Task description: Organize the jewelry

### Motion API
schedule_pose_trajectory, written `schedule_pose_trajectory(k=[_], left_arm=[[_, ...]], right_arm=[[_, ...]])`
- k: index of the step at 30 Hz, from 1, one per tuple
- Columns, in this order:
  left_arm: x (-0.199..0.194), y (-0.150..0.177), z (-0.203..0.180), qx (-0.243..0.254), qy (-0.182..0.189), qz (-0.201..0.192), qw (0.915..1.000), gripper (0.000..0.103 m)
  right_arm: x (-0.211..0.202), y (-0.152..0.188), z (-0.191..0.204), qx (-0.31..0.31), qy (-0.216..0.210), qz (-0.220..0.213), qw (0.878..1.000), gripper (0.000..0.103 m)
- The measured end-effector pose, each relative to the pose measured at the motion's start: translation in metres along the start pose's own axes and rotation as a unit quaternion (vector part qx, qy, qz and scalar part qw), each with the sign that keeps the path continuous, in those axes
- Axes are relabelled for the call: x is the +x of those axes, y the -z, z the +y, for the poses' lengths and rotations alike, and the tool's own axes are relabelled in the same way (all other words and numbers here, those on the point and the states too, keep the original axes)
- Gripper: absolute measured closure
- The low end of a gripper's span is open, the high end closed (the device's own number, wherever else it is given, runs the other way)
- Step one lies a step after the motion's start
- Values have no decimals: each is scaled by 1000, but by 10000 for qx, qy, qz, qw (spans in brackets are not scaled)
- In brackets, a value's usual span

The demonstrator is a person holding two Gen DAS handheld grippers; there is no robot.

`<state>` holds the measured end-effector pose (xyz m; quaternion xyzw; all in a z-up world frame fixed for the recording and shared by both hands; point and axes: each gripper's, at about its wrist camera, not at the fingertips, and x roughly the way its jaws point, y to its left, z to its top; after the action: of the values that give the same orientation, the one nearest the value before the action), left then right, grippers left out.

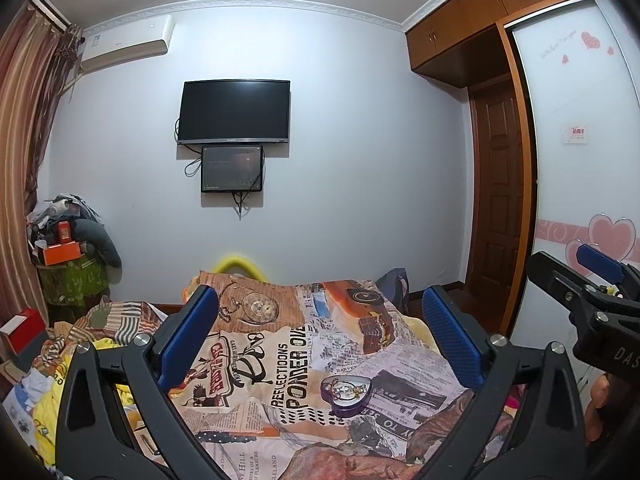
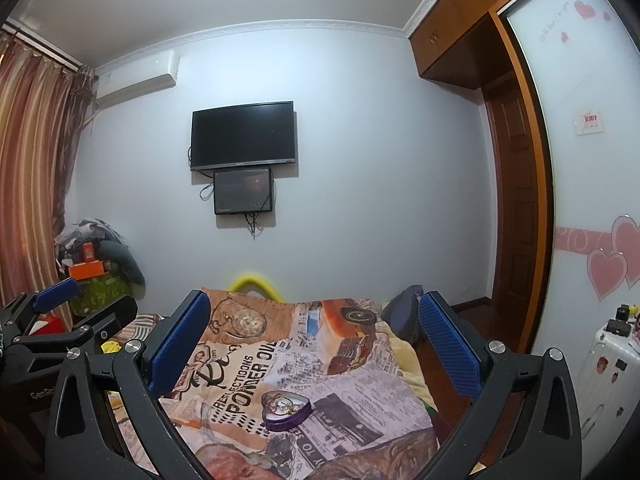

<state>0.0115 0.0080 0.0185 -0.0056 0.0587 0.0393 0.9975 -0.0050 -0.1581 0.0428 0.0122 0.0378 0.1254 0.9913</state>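
Observation:
A purple heart-shaped tin [image 1: 346, 394] lies open on the printed bedspread [image 1: 280, 360], with several gold jewelry pieces [image 1: 347, 390] inside it. It also shows in the right wrist view [image 2: 286, 408], with jewelry [image 2: 282, 403] in it. My left gripper [image 1: 320, 340] is open and empty, held above the bed, the tin between and below its blue fingers [image 1: 188, 336]. My right gripper [image 2: 314, 346] is open and empty, also above the tin. The right gripper shows at the right edge of the left wrist view [image 1: 600, 280]; the left gripper shows at the left edge of the right wrist view [image 2: 60, 312].
A pile of clothes [image 1: 48, 380] lies left of the bed. Boxes and bags [image 1: 68, 256] stack in the far left corner by the curtain [image 1: 24, 140]. A wardrobe [image 1: 580, 160] and a door [image 1: 500, 200] stand on the right. A white suitcase [image 2: 608, 380] stands at the right.

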Motion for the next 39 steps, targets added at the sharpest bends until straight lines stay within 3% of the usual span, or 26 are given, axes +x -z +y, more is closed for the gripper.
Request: schedule_pose_trajectory(k=[39], left_arm=[[7,-1,4,-185,163,160,9996,1]], right_arm=[[-2,-4,-2,71,8,63,10000,0]])
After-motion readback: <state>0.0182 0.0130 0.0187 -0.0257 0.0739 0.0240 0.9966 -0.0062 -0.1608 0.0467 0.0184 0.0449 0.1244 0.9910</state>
